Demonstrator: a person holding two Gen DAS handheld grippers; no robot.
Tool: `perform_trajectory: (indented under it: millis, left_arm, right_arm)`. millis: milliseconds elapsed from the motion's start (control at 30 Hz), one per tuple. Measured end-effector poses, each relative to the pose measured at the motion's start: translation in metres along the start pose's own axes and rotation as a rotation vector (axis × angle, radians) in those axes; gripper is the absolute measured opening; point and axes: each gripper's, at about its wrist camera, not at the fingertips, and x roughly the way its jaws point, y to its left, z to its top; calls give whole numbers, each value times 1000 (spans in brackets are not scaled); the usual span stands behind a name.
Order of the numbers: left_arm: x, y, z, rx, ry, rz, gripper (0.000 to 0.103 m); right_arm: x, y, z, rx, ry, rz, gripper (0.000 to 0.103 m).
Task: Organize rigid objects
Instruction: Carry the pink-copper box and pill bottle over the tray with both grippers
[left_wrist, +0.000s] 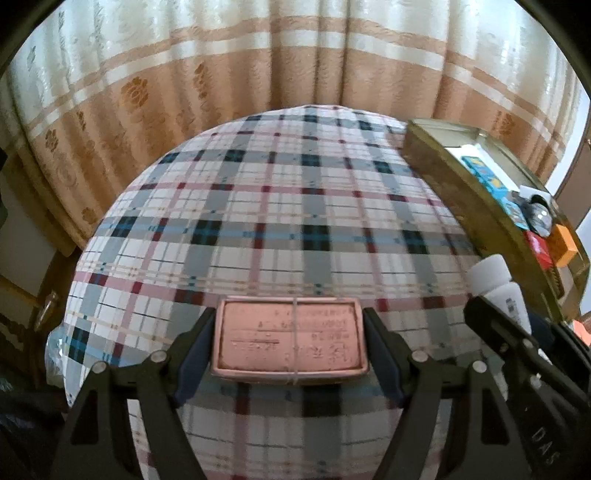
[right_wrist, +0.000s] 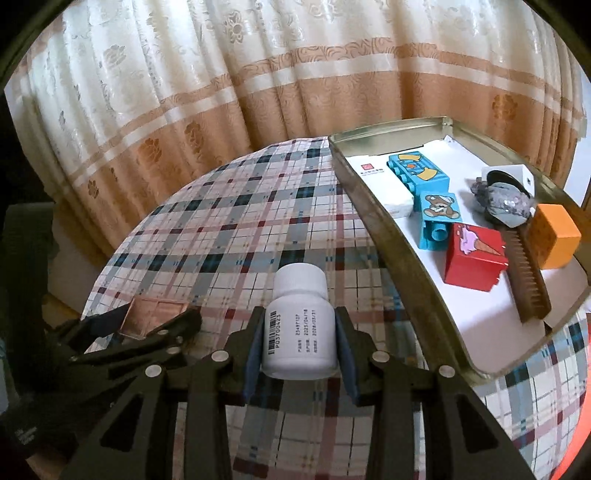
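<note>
Left gripper clamps a flat pink tin by its short sides, held above the plaid-covered worktop. Right gripper, just beside it, grips a white pill bottle by the body, cap pointing forward. Ahead and right of that gripper sits a gold tray holding blue blocks, a red block, an orange block and a brown comb.
</note>
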Motion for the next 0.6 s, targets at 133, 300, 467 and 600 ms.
perform_trajectory:
  millis: [133,300,467,600]
  left_arm:
    - [-11,-9,2,10,-29,-5,77]
    - [-23,-13,6,22,-63,-1,77]
    - [-32,-18,8,24,-75,-10,77]
    - [-36,-24,11,26,-78,-18,77]
  right_arm:
    - [-12,-2,-2,-6,-30,-14,39]
    - [-21,-9,-3,23,-38,-16,39]
    - [-33,-13,-1,37,-56,-12,39]
    - [-49,-12,2,25,-99,-16,39]
